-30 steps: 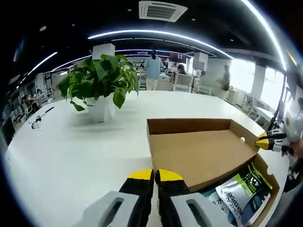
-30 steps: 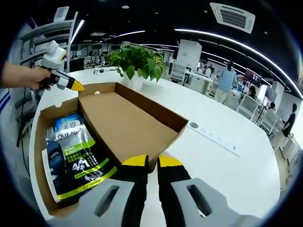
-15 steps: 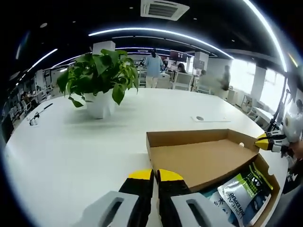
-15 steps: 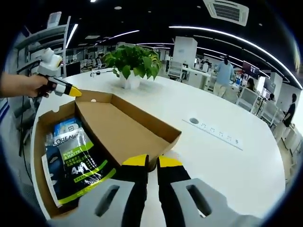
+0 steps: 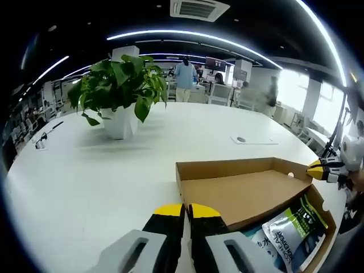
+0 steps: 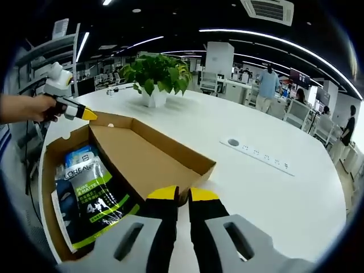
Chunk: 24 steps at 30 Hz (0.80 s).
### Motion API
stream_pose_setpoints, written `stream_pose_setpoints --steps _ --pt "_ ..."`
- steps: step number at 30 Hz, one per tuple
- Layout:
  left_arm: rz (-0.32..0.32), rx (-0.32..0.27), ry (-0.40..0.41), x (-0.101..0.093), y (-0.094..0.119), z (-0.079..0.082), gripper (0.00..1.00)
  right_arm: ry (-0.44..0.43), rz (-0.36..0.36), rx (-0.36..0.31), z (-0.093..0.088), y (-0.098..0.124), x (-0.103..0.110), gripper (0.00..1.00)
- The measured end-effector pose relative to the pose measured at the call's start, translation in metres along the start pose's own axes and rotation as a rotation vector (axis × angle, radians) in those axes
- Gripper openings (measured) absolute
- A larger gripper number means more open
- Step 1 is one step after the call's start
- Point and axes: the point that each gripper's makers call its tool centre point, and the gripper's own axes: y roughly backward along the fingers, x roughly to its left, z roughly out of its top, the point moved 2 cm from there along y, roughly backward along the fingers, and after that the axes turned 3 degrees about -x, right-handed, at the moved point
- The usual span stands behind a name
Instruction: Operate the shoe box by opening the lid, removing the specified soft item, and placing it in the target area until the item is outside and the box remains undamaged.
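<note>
I have both tools pressed together on the box: my left tool (image 5: pixel 187 211) pinches one corner of the raised lid (image 5: pixel 239 190), and my right tool (image 6: pixel 183 195) pinches the opposite corner. The soft pouch (image 6: pixel 94 190) lies inside the open box (image 6: pixel 50 170) on the white table (image 6: pixel 273 193), beside a potted plant (image 5: pixel 118 94).

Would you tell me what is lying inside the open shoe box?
A green-and-white soft pouch lies in the shoe box; the flipped lid covers whatever lies beneath it.
</note>
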Motion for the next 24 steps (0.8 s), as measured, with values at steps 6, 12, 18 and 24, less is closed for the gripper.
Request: stream_pose_setpoints --steps 6,12,18,24 --pt "0.009 0.044 -0.021 -0.002 0.004 -0.001 0.04 -0.032 0.011 0.027 0.001 0.003 0.001 0.08" --pt "-0.005 0.076 -0.044 -0.011 0.015 -0.001 0.11 0.000 0.056 0.032 0.000 0.010 0.012 0.19" --pt "-0.002 0.104 -0.080 -0.015 0.028 -0.003 0.20 0.018 0.080 0.035 0.001 0.019 0.019 0.27" --pt "-0.024 0.121 -0.079 -0.022 0.038 -0.006 0.22 -0.002 0.105 0.047 0.000 0.031 0.025 0.32"
